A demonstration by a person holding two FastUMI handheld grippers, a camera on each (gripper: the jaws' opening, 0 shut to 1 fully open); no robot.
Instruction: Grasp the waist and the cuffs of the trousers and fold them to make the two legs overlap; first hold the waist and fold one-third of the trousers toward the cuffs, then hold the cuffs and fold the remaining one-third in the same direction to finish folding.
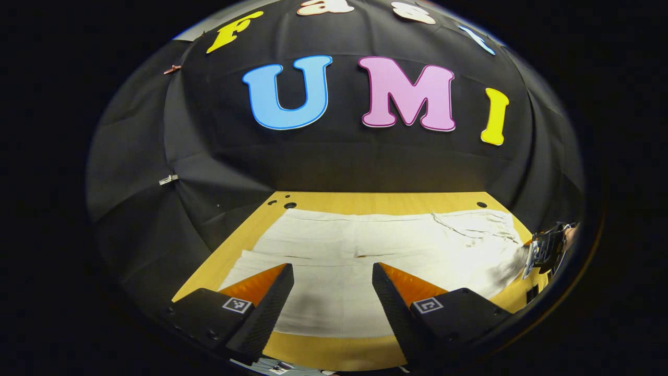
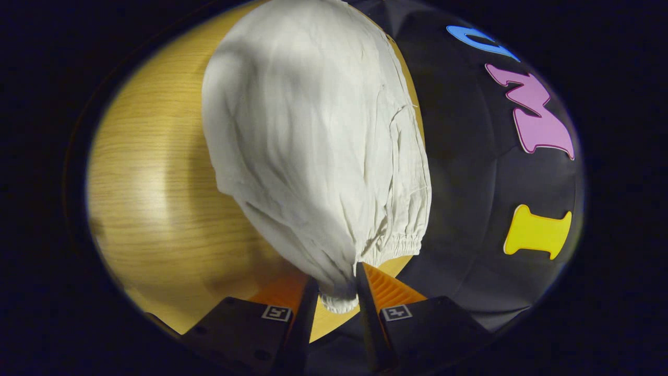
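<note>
Pale off-white trousers (image 1: 365,256) lie spread across the wooden table (image 1: 334,350), legs running left, gathered waist at the right. My left gripper (image 1: 333,292) hovers open above the near edge of the cloth, with nothing between its fingers. At the table's right end the right gripper (image 1: 545,250) holds the waist. In the right gripper view the trousers (image 2: 313,146) stretch away from me, and my right gripper (image 2: 336,297) is shut on the elastic waistband (image 2: 391,245), a bunch of which sits pinched between the fingers.
The table (image 2: 151,183) has dark holes (image 1: 289,205) near its far edge. The booth's black cloth wall rises close behind the table, with a small clip (image 1: 168,179) on its left side. Bare wood shows along the table's near edge.
</note>
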